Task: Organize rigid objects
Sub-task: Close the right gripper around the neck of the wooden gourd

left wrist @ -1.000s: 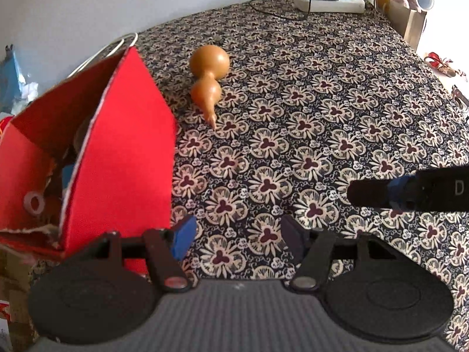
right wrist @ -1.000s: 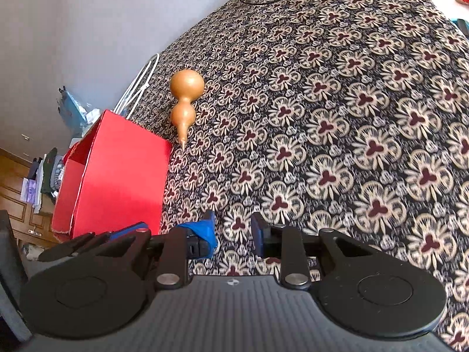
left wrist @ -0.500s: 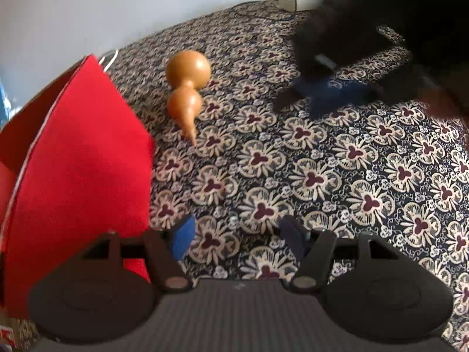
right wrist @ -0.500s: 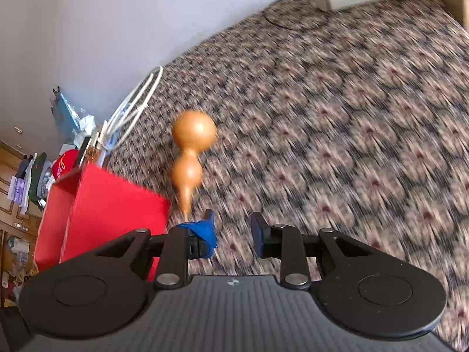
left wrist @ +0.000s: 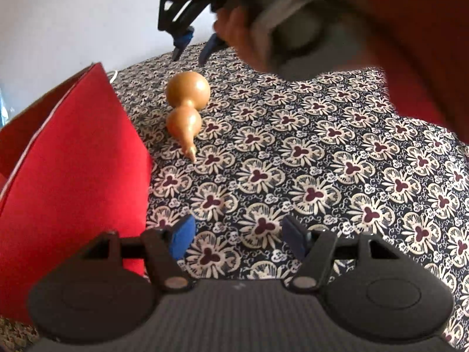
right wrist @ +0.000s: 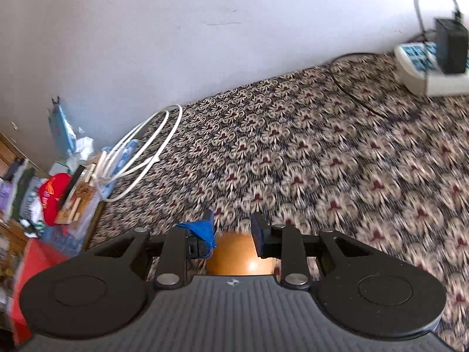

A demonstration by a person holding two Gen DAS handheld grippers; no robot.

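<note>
An orange-brown gourd (left wrist: 187,108) lies on the patterned cloth, stem toward me, just right of the red box (left wrist: 73,182). In the right wrist view its big bulb (right wrist: 239,253) shows low between the fingers. My right gripper (right wrist: 233,228) is open and hovers above the gourd's far end; it also shows in the left wrist view (left wrist: 195,48), above and behind the gourd. My left gripper (left wrist: 237,234) is open and empty, low over the cloth beside the box's near corner.
A white power strip (right wrist: 431,70) with a black adapter lies at the far right by the wall. A looped white cable (right wrist: 140,158) and clutter lie at the cloth's left edge. The person's hand and red sleeve (left wrist: 395,35) fill the upper right of the left wrist view.
My right gripper has swung from near the box corner out over the gourd, which now sits between its fingers from above. My left gripper stays open and has shifted slightly.
</note>
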